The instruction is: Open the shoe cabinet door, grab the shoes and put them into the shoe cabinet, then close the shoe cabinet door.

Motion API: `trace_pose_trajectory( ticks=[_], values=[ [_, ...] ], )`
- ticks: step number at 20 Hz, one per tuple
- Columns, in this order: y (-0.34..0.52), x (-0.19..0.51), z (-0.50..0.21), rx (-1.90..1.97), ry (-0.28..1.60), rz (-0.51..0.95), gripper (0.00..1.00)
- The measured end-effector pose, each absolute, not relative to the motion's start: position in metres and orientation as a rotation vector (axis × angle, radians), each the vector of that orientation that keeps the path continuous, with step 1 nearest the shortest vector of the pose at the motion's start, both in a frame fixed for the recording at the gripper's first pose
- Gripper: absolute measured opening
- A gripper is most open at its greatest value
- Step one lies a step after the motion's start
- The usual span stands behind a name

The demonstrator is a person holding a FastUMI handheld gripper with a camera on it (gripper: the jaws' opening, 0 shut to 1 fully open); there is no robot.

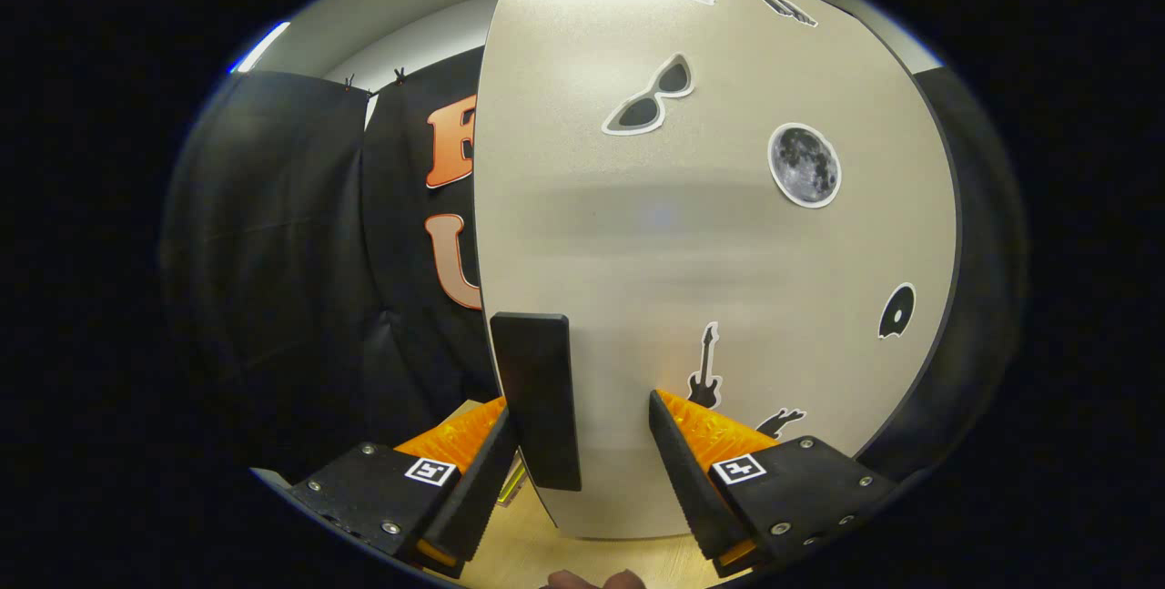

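1. Claw [582,425] stands partly open as I see it, its fingers either side of the dark handle [539,398] on the cabinet door [692,243]; the left finger lies against the handle, the right one is apart from it.
2. No readable writing on the door ahead of the fingers, only stickers: sunglasses [650,96], a moon [804,165], a guitar [705,369] beside the right finger, a bitten disc [896,311].
3. Small square markers [430,471] sit on both finger mounts.
4. Pale wood floor [537,539] lies beneath the fingers.
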State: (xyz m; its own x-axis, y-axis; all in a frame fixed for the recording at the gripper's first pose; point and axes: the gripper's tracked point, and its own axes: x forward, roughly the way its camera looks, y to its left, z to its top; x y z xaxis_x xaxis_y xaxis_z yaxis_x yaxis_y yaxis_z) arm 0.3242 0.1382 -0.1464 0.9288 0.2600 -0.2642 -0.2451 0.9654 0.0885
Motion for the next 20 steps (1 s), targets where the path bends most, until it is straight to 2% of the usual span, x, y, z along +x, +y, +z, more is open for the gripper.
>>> trace_pose_trajectory(
  ticks=[13, 20],
  values=[
    [0.140, 0.326, -0.147, 0.090, 0.307, 0.240, 0.88],
    [0.127, 0.276, -0.126, 0.110, 0.283, 0.203, 0.89]
  ],
)
